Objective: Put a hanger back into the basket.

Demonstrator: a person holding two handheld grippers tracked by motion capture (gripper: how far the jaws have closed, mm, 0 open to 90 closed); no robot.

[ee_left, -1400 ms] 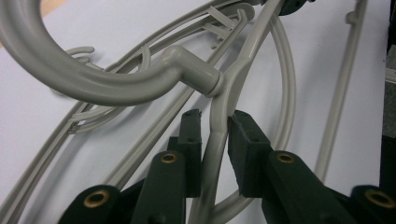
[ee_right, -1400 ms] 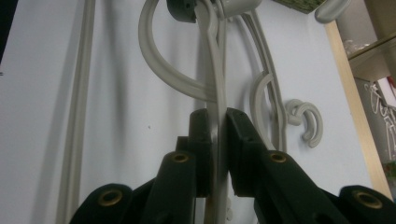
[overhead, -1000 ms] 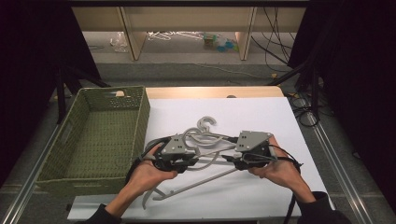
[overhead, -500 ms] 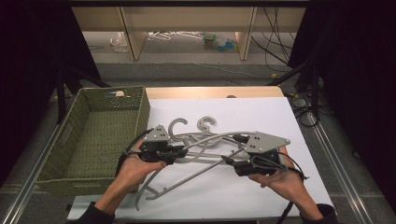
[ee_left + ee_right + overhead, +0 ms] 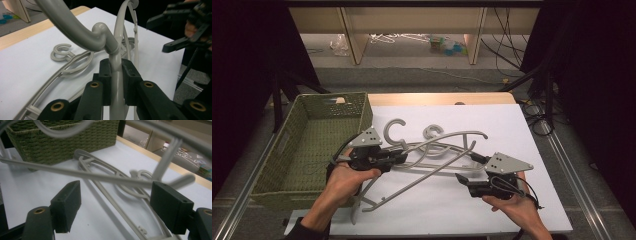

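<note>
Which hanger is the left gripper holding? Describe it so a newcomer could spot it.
Start at the green basket on the table's left. Right of it, the left gripper clamps a grey hanger near its hook. Unlike the hanger lying flat, it is lifted and tilted.

The hanger [image 5: 115,75] pinched between the left gripper's [image 5: 115,75] black pads is plain pale grey, hook and bars alike. A second hanger [image 5: 112,180], flat on the sheet beyond the right gripper's [image 5: 116,207] black fingers [image 5: 67,205], looks the same grey, though it is blurred there. The sheet [image 5: 512,130] under them is plain white, over a light wooden tabletop [image 5: 437,98]. The woven basket [image 5: 292,150] just beyond the left fingers is olive green, with a regular wicker weave.
</note>
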